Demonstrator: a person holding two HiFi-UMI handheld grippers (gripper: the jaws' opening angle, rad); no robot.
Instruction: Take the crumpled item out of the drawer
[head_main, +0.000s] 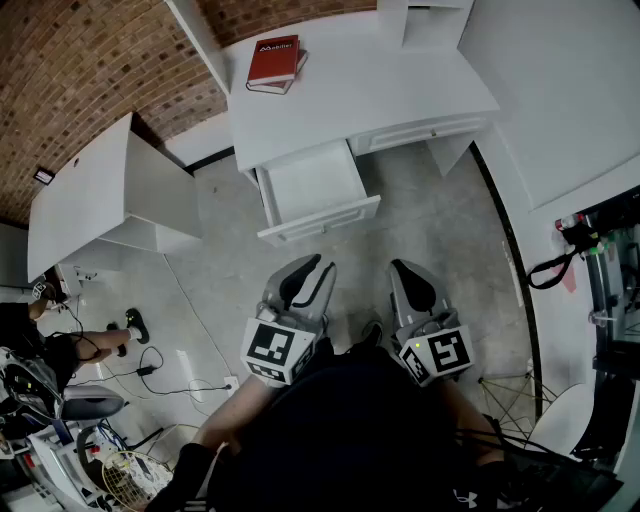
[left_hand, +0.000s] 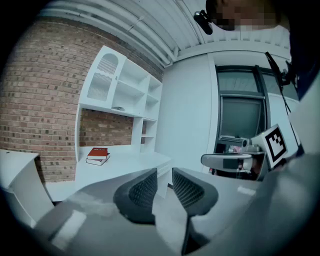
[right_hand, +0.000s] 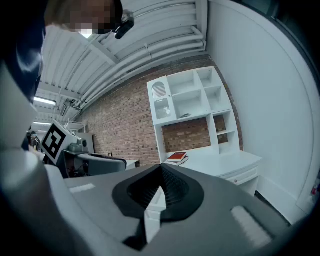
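Note:
The white desk (head_main: 400, 85) has its left drawer (head_main: 315, 190) pulled open; the inside looks white and bare, and I see no crumpled item in any view. My left gripper (head_main: 320, 263) hangs above the floor just in front of the drawer, jaws a little apart and holding nothing. In its own view the left gripper (left_hand: 165, 172) shows a narrow gap between the pads. My right gripper (head_main: 398, 265) is beside it, to the right of the drawer. The right gripper (right_hand: 161, 167) has its pads meeting at the tip, with nothing in them.
A red book (head_main: 273, 62) lies on the desk's far left, under white wall shelves (right_hand: 192, 97). A second white desk (head_main: 90, 190) stands at left. A person (head_main: 80, 345) and cables (head_main: 150, 365) are on the floor at far left. Equipment (head_main: 600, 250) lines the right wall.

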